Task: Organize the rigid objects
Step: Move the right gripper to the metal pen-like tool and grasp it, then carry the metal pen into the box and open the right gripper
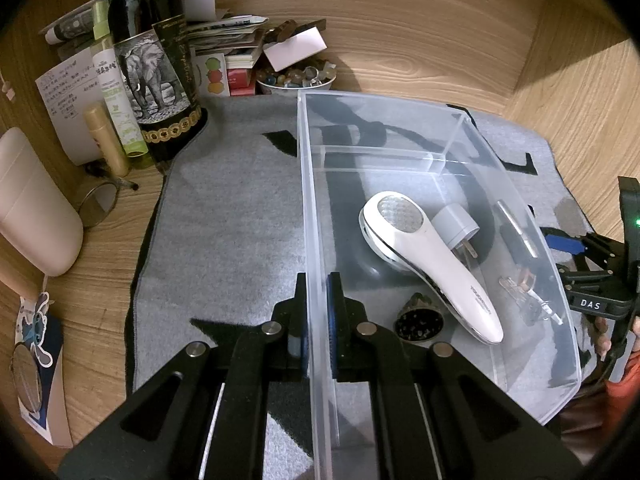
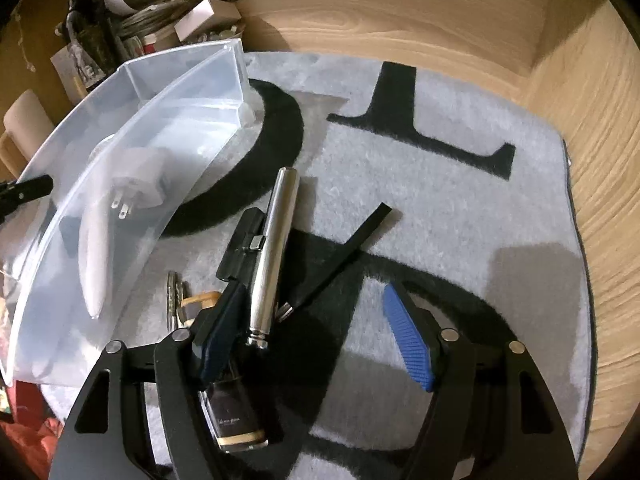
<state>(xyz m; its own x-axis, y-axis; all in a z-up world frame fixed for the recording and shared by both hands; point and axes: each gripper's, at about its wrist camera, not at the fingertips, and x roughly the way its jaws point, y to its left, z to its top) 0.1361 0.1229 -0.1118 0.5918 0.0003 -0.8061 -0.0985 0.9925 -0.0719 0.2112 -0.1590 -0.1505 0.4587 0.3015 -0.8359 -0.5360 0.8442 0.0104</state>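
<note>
A clear plastic bin point(image 1: 400, 128) stands on a grey mat with black letters point(image 1: 232, 216). In it lie a white handheld device point(image 1: 432, 256), a grey plug adapter point(image 1: 456, 224) and a dark round grinder point(image 1: 418, 320). My left gripper point(image 1: 318, 312) is shut on the bin's left wall. My right gripper point(image 2: 320, 332) is open and low over the mat, beside the bin point(image 2: 132, 120). Between its fingers lie a silver metal tube point(image 2: 272, 256), a black strip point(image 2: 344, 256), a black clip point(image 2: 244, 240) and a dark bottle point(image 2: 236, 416). Keys point(image 2: 176, 300) lie by the left finger.
A wine bottle with an elephant label point(image 1: 152, 60), spray bottles, papers and a bowl of stones point(image 1: 296, 78) crowd the back left of the wooden desk. A beige case point(image 1: 32, 208) and a small mirror point(image 1: 96, 204) lie at the left. Wooden walls point(image 2: 400, 8) enclose the desk.
</note>
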